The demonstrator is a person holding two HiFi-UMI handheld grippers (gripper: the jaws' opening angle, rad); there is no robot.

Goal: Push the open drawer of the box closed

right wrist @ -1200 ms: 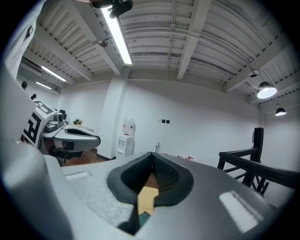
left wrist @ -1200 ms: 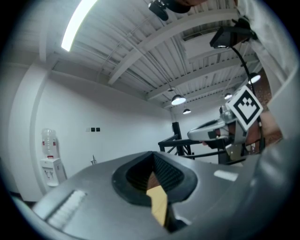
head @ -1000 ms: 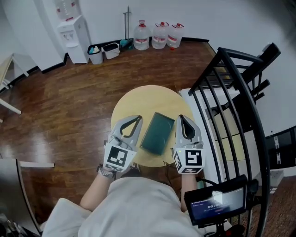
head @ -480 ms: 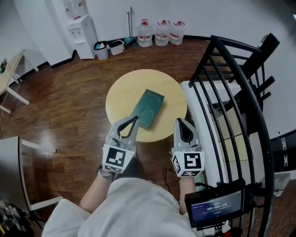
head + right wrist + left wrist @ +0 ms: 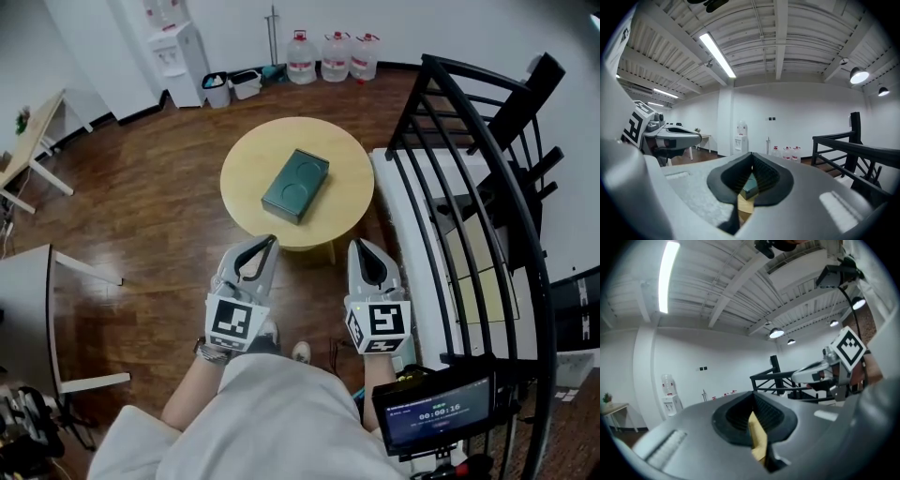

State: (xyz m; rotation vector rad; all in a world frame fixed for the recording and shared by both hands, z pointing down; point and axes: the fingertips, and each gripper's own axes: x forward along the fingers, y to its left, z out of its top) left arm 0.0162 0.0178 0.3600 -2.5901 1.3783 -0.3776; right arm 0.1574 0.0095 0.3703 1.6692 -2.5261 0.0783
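dark green, the box (image 5: 295,186) is sitting near the middle of the round wooden table (image 5: 347,159), turned at a slant, with two round marks showing on its top; from this height i cannot tell whether its drawer is flush or out. both grippers are hovering over the brown floor (image 5: 141,197) on the near side of the table, well apart from the box — neither is touching it. the left gripper (image 5: 269,240) is pointing towards the table's near edge with its jaws pressed together and nothing between them; its own view is showing only a sliver of tabletop through the gap behind the closed tips. the right gripper (image 5: 360,245) is lying alongside, level with the left, its jaws likewise together on nothing, and through its gap the box is showing small on the table ahead. a black railing (image 5: 469,178) is running along the person's right, with a small screen (image 5: 433,410) glowing at the lower right. against the far wall three water bottles (image 5: 337,56) are standing in a row near a white dispenser (image 5: 178,47) and two bins (image 5: 230,86). the person's grey shirt (image 5: 262,412) is filling the bottom of the head view.
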